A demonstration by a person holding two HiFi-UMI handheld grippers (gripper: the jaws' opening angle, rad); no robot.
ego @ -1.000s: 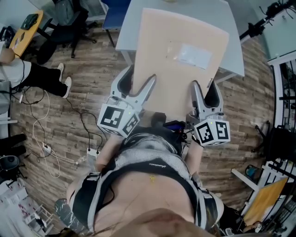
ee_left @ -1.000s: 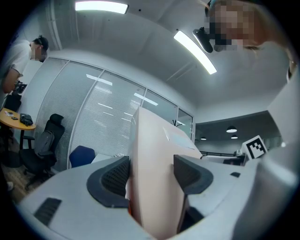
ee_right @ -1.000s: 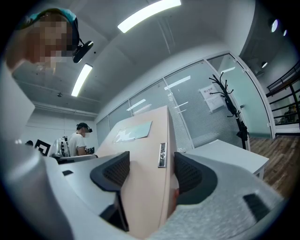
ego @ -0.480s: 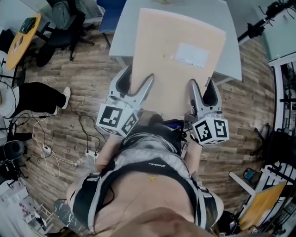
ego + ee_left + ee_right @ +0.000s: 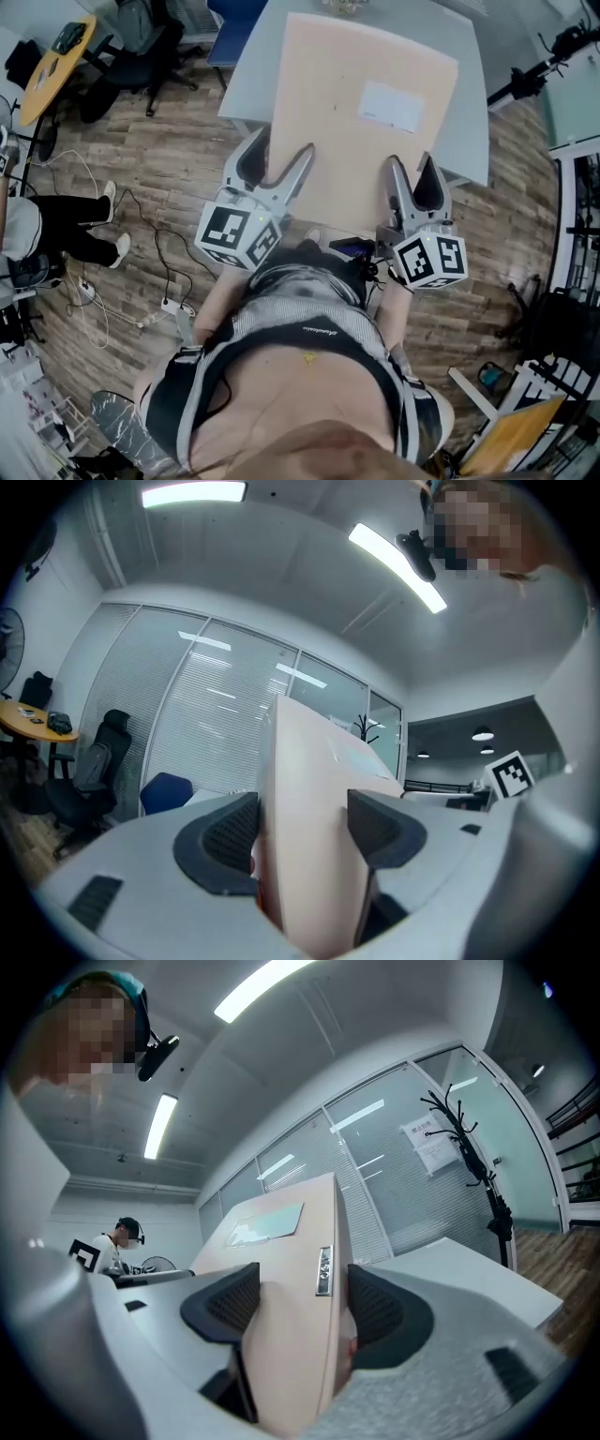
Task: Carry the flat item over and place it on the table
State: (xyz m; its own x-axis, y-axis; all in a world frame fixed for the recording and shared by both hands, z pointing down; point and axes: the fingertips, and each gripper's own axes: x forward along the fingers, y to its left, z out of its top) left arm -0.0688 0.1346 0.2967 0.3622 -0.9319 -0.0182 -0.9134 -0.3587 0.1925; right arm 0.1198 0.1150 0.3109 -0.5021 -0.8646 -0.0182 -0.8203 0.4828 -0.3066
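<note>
The flat item is a large beige board (image 5: 356, 141) with a pale label (image 5: 392, 106). It is held level in front of the person, and its far part lies over the white table (image 5: 469, 122). I cannot tell whether it touches the tabletop. My left gripper (image 5: 282, 152) is shut on the board's near left edge, and my right gripper (image 5: 411, 169) is shut on its near right edge. In the left gripper view the board (image 5: 309, 789) fills the gap between the jaws. The right gripper view shows the board (image 5: 286, 1269) clamped the same way.
Black office chairs (image 5: 141, 42) and a round yellow table (image 5: 52, 56) stand at the far left. A blue chair (image 5: 232, 28) is behind the white table. Cables (image 5: 141, 281) trail on the wood floor beside a person's legs (image 5: 56, 234). A black stand (image 5: 539, 70) is at the right.
Both grippers keep their hold on the board, which has shifted slightly further over the table. The bystander's legs at the left have moved down the frame.
</note>
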